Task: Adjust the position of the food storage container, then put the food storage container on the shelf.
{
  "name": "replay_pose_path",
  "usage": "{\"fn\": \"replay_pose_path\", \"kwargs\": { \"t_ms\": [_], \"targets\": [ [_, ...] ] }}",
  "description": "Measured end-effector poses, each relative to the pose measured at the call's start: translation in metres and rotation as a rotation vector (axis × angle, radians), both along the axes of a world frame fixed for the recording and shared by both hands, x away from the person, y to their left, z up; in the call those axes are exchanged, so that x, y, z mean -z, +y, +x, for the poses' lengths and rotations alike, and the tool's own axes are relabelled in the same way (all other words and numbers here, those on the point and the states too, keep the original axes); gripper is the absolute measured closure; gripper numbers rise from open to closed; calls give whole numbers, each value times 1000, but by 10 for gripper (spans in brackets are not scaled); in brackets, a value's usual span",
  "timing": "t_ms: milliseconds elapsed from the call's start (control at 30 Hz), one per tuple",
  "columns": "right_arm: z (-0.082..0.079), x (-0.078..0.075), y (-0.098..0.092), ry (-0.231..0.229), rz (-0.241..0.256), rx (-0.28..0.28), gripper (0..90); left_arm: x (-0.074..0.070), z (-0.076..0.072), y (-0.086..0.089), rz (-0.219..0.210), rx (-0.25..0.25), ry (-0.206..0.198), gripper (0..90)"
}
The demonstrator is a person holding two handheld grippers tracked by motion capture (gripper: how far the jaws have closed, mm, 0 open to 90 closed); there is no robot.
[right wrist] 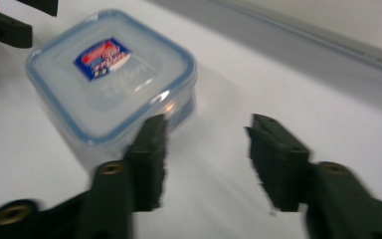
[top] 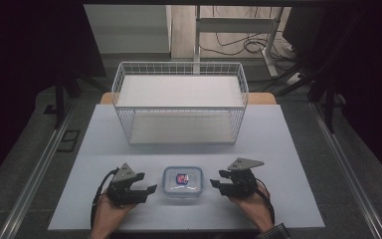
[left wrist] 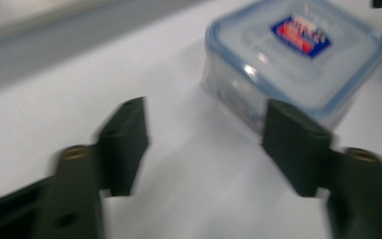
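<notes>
Between my two grippers, at the near middle of the white table [top: 288,149], sits the container [top: 182,182]: a small square clear-plastic box with a blue-rimmed snap lid and a red-and-blue label on top. It looks empty, though I cannot be sure through the lid, so I judge it light. Walls look stiff, smooth, probably slippery; a one-sided squeeze could skate it across the table.

Left gripper [top: 140,188] rests at its 9 o'clock, just beside it, not touching. Jaws stand wide, nothing between them; in the left gripper view the box lies off toward 1 o'clock. Right gripper [top: 218,179] sits at 3 o'clock, likewise spread wide and empty; in its own view the box lies at 10 o'clock, one jaw overlapping its near corner in the picture.

Best hold, I judge: across two opposite side walls under the lid rim, or one gripper at each side.

Both my hands lie low near the table, palms in, jaws pointing inward. Wire basket [top: 179,102] stands at 12 o'clock, well apart.
</notes>
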State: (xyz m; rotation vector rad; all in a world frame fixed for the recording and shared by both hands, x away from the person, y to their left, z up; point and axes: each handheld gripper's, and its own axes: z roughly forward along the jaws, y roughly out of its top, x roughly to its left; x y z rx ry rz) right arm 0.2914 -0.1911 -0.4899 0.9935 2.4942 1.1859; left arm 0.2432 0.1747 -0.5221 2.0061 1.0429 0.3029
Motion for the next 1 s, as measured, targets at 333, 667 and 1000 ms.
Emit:
{"fn": "replay_pose_path", "kwargs": {
  "t_ms": [333,667,1000],
  "targets": [
    [-3,3,2,-17,39,-8,87,-3,2,0,-75,18,-5,46],
    [-3,2,23,6,8,-9,2,-10,15,-21,-67,73,3,40],
    [13,6,46,95,30,-21,40,-3,41,-42,-100,123,86,49]
  ]
}}
